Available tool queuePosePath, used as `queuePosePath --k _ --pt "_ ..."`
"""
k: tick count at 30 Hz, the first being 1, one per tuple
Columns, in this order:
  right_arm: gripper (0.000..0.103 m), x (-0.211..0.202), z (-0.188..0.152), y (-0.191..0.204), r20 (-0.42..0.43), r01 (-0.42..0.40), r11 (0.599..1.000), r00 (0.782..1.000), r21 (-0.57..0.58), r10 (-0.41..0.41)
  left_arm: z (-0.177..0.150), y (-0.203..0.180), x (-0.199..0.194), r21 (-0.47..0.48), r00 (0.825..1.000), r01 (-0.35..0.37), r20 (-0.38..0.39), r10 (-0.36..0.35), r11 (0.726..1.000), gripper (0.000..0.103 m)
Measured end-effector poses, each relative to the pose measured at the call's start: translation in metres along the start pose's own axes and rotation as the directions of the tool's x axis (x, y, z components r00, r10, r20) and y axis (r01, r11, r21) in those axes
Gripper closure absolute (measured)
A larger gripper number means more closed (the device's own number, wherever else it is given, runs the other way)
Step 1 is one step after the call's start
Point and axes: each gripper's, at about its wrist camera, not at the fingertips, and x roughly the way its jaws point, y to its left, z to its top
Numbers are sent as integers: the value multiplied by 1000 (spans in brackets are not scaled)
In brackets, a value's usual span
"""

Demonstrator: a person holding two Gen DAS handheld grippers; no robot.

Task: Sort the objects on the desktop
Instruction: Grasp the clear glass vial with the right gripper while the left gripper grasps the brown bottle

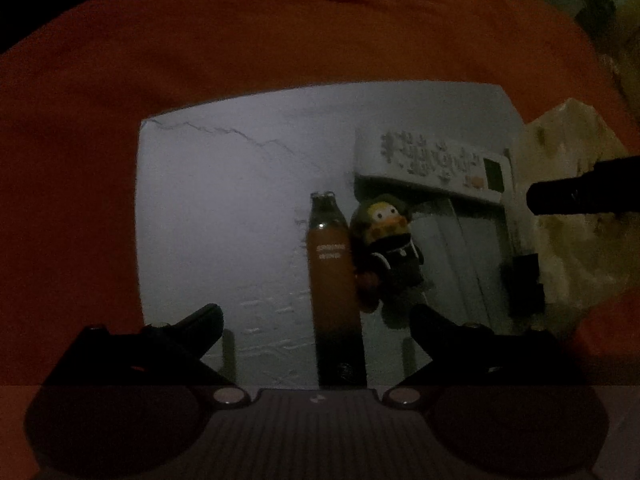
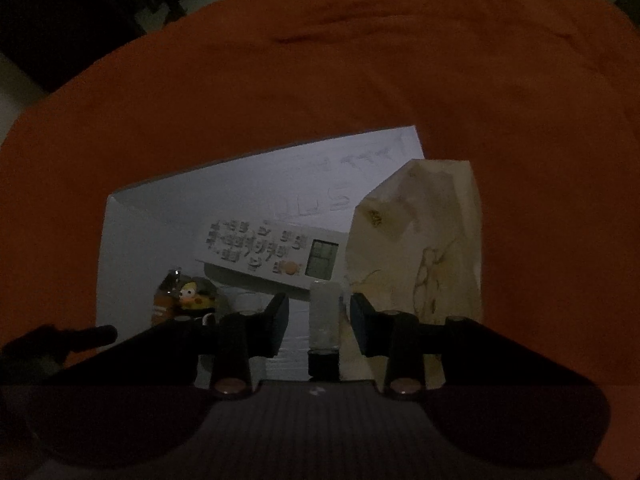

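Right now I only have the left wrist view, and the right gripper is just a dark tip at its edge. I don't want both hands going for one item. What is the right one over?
Observer: The right gripper straddles a pale tube with a black cap, not your brown cylinder.
Operator: Has it gripped the tube?
Observer: No. Its jaws stand open, with a gap on each side of the tube.
Operator: Anything crowding it?
Observer: The beige paper bag stands close beside the tube, on the side away from the toy duck.
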Motion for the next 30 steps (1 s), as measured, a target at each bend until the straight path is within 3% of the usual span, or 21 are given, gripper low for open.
queuePosePath --k 8,13,15,16,18,19,20,30 --pt "65 11 -1 3 -4 1 1000 1000 3 -1 2 1 7 -20 1000 -25 -17 25 999 2" --pt "66 25 -3 9 -26 13 1000 1000 -5 -14 5 12 12 -59 999 4 -41 -6 998 10" --pt "69 31 -6 11 -45 34 999 998 -14 -35 5 14 11 -45 1000 4 -27 -5 999 18" --pt "77 34 -8 12 -55 46 999 997 -18 -47 5 14 11 -36 1000 -1 -21 0 999 25" --pt "81 36 -12 15 -63 56 998 996 -28 -58 5 14 7 -9 1000 -13 -9 13 1000 55" --pt "81 36 -14 16 -63 58 998 996 -32 -60 5 14 6 4 1000 -13 -4 13 1000 61" --pt "81 36 -16 17 -61 58 998 996 -30 -60 6 16 4 7 1000 -3 -6 3 1000 78" --pt "81 37 -22 26 -90 41 999 995 -36 -44 6 36 -4 5 1000 1 -17 -1 1000 82"
